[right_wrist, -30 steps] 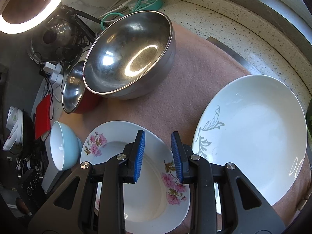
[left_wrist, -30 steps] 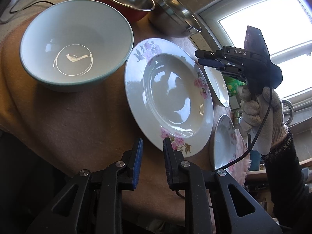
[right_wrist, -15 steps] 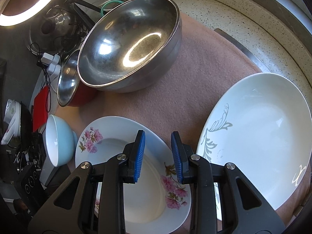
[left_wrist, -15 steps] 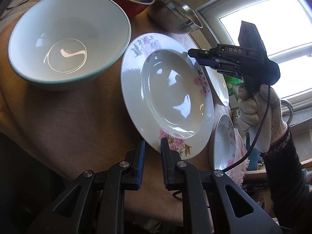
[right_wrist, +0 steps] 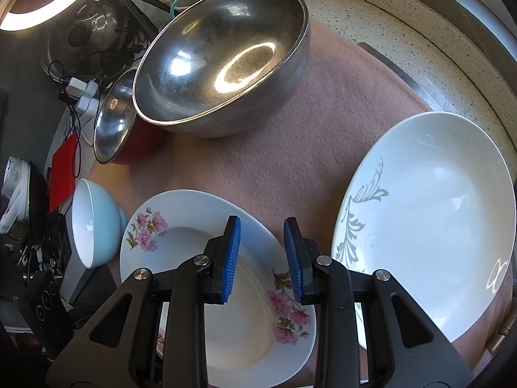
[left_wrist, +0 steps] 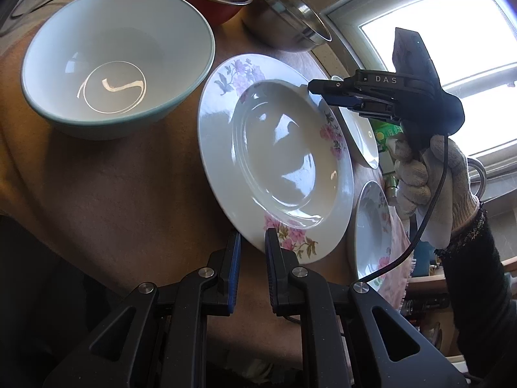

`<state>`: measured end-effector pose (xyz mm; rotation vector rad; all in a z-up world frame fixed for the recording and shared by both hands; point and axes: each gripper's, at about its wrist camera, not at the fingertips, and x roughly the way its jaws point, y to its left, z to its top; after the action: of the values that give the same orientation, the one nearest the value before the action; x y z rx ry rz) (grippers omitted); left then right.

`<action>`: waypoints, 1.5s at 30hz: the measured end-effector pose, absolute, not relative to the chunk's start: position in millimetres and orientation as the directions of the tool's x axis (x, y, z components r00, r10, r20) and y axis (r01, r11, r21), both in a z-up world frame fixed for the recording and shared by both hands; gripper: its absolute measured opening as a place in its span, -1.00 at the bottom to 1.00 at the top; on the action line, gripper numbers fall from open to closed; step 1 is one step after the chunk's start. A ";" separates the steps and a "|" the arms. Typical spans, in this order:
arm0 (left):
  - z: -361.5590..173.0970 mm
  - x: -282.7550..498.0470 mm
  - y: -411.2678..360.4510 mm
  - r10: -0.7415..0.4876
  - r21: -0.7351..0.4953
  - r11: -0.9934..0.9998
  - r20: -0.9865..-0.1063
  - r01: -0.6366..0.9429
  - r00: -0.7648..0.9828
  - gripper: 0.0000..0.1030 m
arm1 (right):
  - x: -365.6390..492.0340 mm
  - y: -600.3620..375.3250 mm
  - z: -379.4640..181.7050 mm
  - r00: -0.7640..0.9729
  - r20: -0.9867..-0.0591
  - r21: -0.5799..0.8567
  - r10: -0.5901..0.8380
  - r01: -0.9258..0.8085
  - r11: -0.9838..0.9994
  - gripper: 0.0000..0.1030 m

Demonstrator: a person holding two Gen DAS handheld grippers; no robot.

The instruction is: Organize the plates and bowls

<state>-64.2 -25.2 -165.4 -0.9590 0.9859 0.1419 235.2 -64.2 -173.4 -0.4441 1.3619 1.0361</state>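
The flowered plate [left_wrist: 274, 148] lies flat on the brown cloth [left_wrist: 113, 194] over the worktop, beside the pale blue bowl [left_wrist: 116, 74]. The left gripper [left_wrist: 252, 252] sits at the plate's near rim, fingers slightly apart, holding nothing. The right gripper [right_wrist: 262, 255] hovers above the plate's far rim, fingers apart, also holding nothing.

Black fingers [right_wrist: 295, 255], blue pads, white glove [left_wrist: 429, 177]

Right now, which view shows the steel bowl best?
The right wrist view: the steel bowl sits whole and centred, its inside and rim showing. The left wrist view catches only its edge-on rim and side at the top.
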 end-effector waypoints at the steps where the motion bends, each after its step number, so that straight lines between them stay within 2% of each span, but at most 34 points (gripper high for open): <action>1: -165.4 -65.0 -25.4 -0.301 -0.621 0.600 -0.759 -0.504 0.577 -0.78 | 234.4 -66.2 -173.9 -0.121 -0.932 0.293 0.342 -0.807 0.512 -0.44; 45: -172.8 -88.0 -31.9 -0.267 -0.591 0.606 -0.781 -0.532 0.564 -0.75 | 180.1 -86.7 -176.3 -0.133 -0.945 0.269 0.298 -0.833 0.483 -0.44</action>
<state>-88.0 -31.9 -172.8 -0.9449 0.9956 0.1868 180.1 -86.7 -176.3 -0.5145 1.3767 1.0500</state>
